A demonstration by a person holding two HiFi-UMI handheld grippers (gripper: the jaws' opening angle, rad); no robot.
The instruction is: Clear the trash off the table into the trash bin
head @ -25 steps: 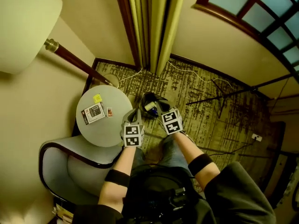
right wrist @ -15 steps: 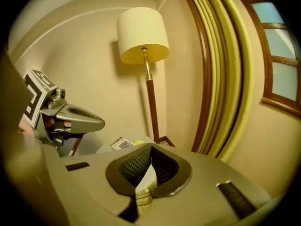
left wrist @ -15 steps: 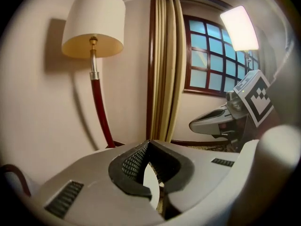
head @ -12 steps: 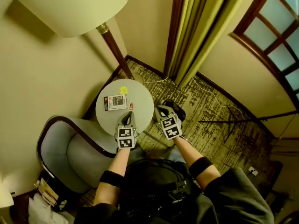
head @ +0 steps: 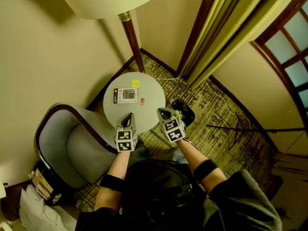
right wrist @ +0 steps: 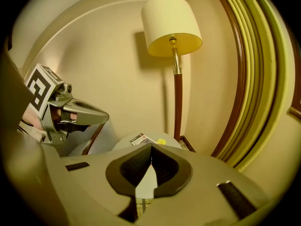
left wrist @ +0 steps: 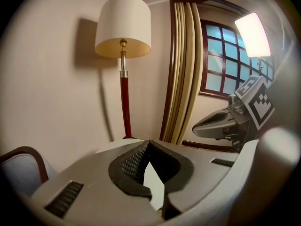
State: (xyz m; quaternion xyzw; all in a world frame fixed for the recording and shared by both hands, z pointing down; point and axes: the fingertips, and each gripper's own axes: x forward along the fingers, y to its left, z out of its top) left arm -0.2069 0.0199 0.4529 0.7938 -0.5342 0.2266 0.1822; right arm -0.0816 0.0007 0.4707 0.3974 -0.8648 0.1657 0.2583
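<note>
In the middle of the head view, the left gripper [head: 128,116] and right gripper [head: 160,111] hover over the near edge of the round table [head: 153,91]. Both sets of jaws are pressed together with nothing between them. A yellow scrap [head: 135,83], a printed card [head: 125,95] and a small wrapper [head: 141,101] lie on the tabletop. The black trash bin [head: 186,111] stands on the carpet just right of the table.

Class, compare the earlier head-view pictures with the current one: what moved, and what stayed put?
The left gripper and right gripper shifted from the bin toward the near edge of the round table. Nothing was taken or released; both remain shut and empty. The booklet, yellow note and small wrapper stayed on the table.
</note>
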